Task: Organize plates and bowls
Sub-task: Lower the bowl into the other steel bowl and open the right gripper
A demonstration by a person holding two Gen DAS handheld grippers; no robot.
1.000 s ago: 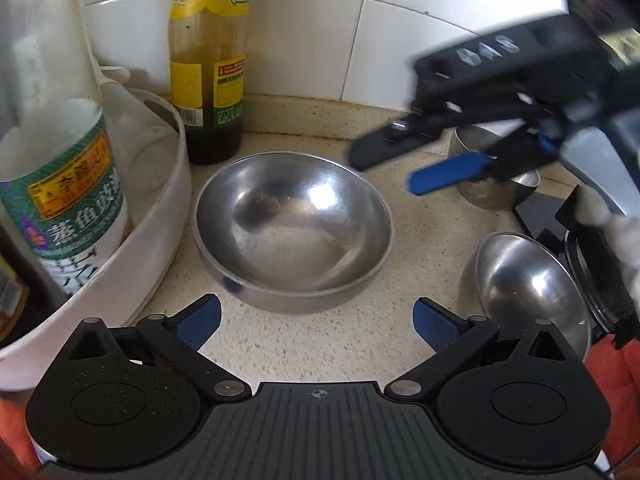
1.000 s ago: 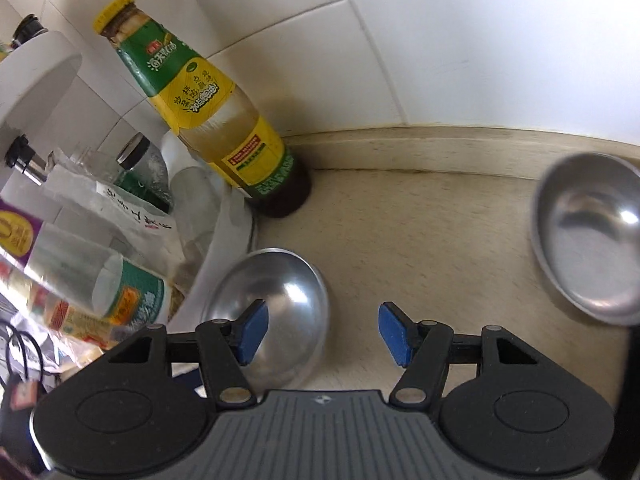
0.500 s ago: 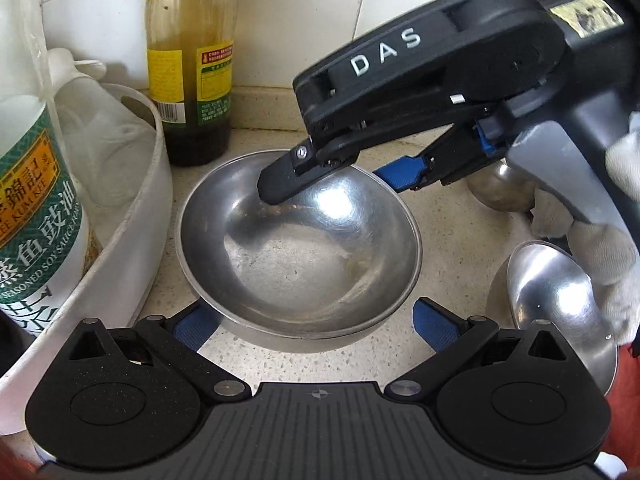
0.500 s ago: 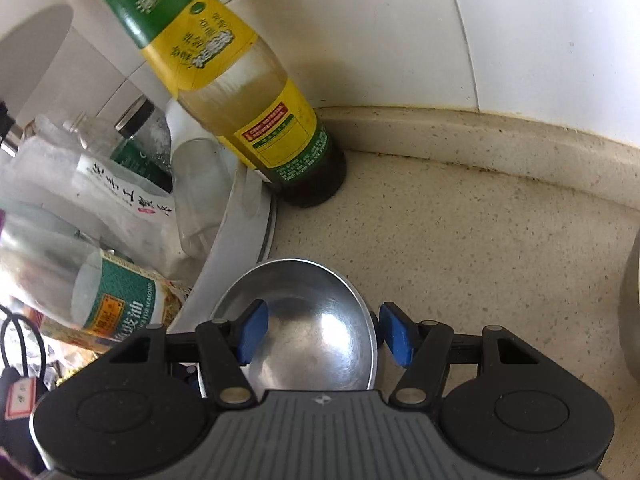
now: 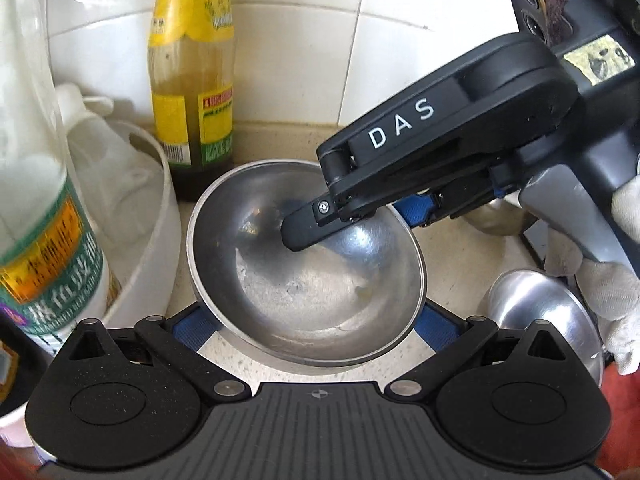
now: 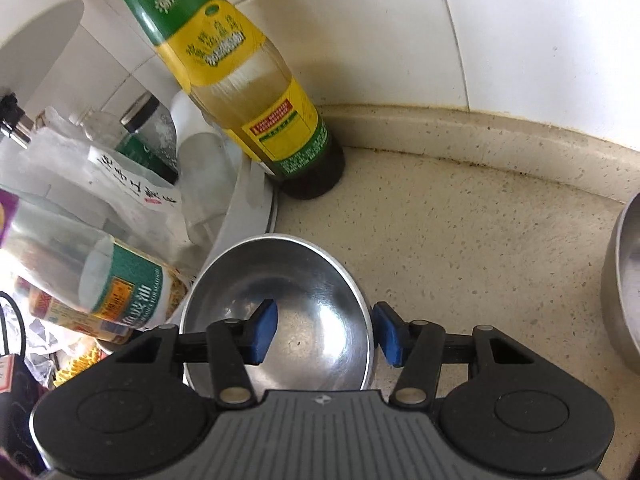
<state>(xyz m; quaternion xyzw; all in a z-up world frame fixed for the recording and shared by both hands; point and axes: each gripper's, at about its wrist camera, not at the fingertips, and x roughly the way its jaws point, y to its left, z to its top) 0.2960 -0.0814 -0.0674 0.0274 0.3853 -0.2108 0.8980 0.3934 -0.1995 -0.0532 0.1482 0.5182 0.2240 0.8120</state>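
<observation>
A steel bowl is sitting on the speckled countertop, in the corner beside a white tub and in front of a yellow-labelled sauce bottle. The left gripper is straddling the near side of this bowl, with one blue pad showing on either side of the wall; whether the pads are pressing on the steel cannot be told, as the bowl is hiding their faces. The right gripper, held by a gloved hand, is reaching in from the right and its jaws have just been closing. In the right wrist view its rim is lying between the two blue pads: the left pad is standing inside the bowl, apart from the wall, and the right pad is sitting just outside the rim, so the jaws are not yet clamping. A second steel bowl is lying tilted to the right, and a third is at the right edge of the right wrist view.
</observation>
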